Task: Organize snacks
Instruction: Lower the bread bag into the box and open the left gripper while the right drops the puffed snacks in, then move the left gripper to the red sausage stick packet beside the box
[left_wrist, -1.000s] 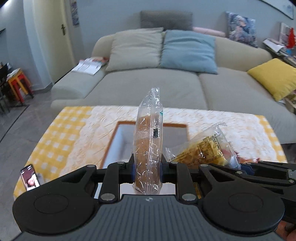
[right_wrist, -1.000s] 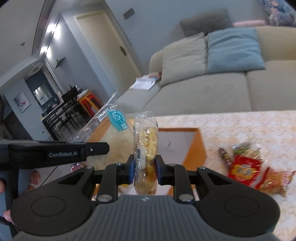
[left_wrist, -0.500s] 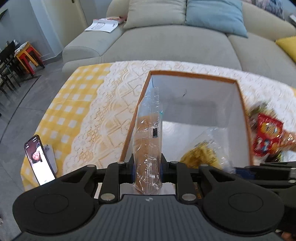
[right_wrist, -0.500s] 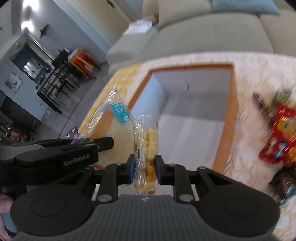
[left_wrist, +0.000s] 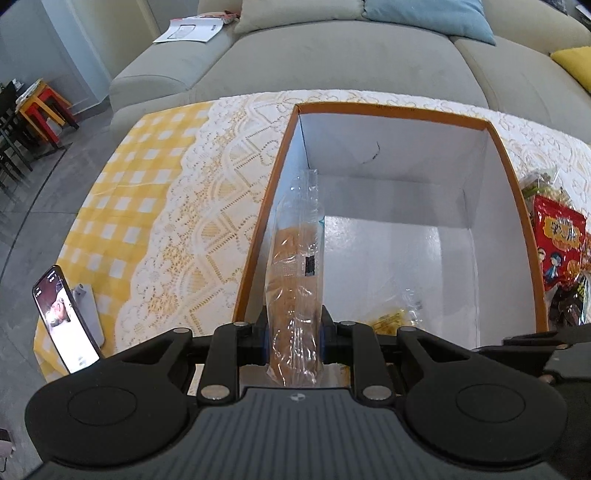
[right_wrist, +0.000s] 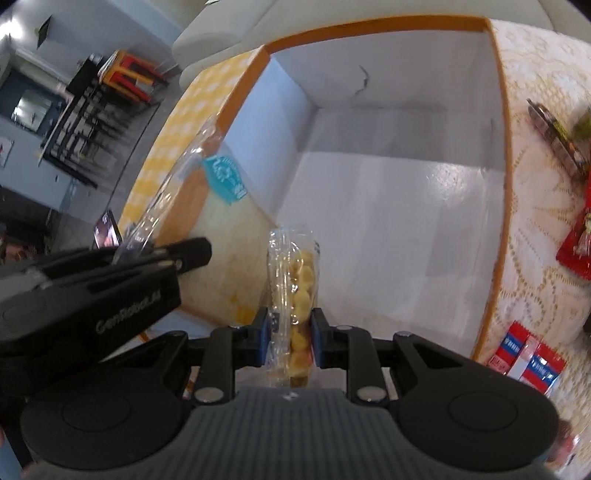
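The left gripper (left_wrist: 294, 334) is clamped on a clear bread packet (left_wrist: 295, 280), held over the left rim of the open box (left_wrist: 436, 112). The right gripper (right_wrist: 289, 334) is clamped on a yellow puff packet (right_wrist: 297, 288) above the box's near-left corner. Red snack packets (left_wrist: 557, 247) lie on the table beside the right wall.

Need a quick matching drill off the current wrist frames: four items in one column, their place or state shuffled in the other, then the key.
Items
1. bread packet
2. bag of yellow puffs
3. red snack bag
4. phone

Places or states
A. lying on the lace cloth to the right of the box
B. clamped in the left hand-held gripper
C. propped upright at the table's left edge, screen lit
D. clamped in the right hand-held gripper

Pairs: 1-B, 2-D, 3-A, 4-C
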